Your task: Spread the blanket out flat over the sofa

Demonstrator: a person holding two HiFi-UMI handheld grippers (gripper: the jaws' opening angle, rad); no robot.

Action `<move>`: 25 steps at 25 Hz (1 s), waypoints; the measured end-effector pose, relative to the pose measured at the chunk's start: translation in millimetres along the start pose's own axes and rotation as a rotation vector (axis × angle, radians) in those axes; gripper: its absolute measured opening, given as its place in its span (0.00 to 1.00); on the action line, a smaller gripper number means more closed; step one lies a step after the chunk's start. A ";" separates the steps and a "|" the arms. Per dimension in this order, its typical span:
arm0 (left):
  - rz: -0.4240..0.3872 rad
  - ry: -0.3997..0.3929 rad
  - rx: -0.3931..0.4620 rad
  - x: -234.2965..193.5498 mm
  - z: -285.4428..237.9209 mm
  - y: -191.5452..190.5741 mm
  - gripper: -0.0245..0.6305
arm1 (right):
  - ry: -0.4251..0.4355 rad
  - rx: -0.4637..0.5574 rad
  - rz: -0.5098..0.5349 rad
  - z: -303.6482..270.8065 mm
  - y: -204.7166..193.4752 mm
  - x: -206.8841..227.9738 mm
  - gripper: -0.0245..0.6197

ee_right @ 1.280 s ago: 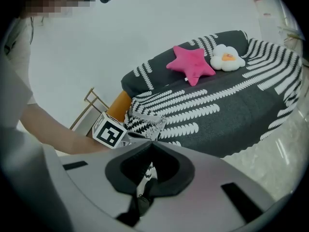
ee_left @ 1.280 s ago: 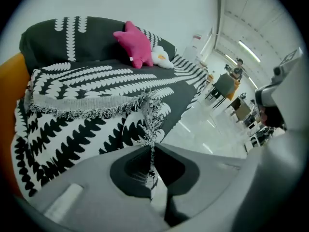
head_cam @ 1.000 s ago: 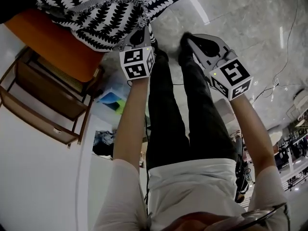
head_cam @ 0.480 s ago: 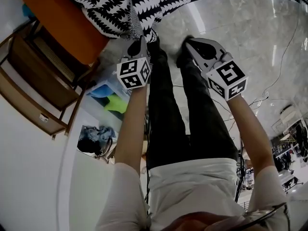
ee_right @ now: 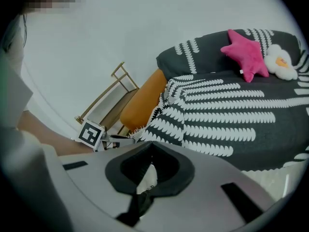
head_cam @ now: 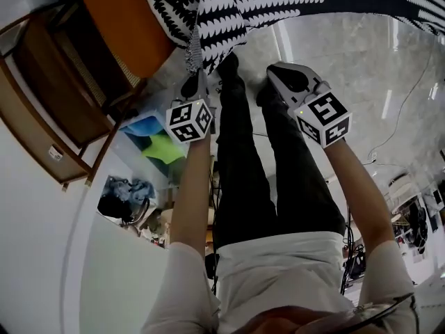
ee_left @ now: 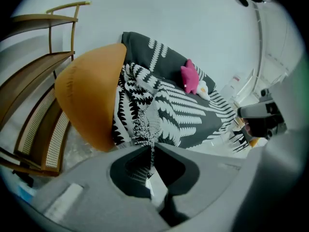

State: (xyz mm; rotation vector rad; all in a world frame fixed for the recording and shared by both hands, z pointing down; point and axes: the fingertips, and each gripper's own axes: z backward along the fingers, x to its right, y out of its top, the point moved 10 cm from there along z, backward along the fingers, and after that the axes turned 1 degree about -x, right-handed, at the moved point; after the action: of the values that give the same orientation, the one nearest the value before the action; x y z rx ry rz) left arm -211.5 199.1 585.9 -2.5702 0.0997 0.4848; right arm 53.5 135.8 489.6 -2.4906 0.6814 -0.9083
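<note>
Over the orange sofa arm point(ee_left: 89, 100) the blanket point(ee_left: 164, 110) lies bunched, likely soft and limp. Your left tool point(ee_left: 152, 146) pinches its fringed edge; your right tool point(ee_right: 152, 143) is pressed together, empty. Grip farther along that edge.

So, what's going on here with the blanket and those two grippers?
A person stands by the sofa with a gripper in each hand. The left gripper is shut on the fringed edge of the black-and-white blanket, which is bunched at the sofa's orange end. The right gripper is shut, holding nothing. The blanket covers the sofa but isn't flat yet.
</note>
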 end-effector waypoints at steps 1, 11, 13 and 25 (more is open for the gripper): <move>0.013 0.010 0.001 -5.5 3.9 -5.7 0.07 | 0.007 -0.007 0.006 -4.1 0.0 -3.0 0.05; 0.185 0.119 -0.018 -46.0 43.0 -61.6 0.07 | 0.048 -0.060 0.048 -17.8 -4.3 -16.2 0.05; 0.186 0.137 -0.024 -51.5 48.7 -67.9 0.07 | 0.052 -0.066 0.050 -18.2 -6.5 -17.0 0.05; 0.156 0.246 -0.048 -99.7 59.4 -82.4 0.07 | 0.056 -0.101 0.056 -30.8 -19.7 -18.1 0.05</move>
State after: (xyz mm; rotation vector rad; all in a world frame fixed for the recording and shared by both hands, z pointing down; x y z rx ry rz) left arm -310.2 297.9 613.5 -2.6711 0.3815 0.2268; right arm 26.5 155.6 512.9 -2.5284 0.8303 -0.9477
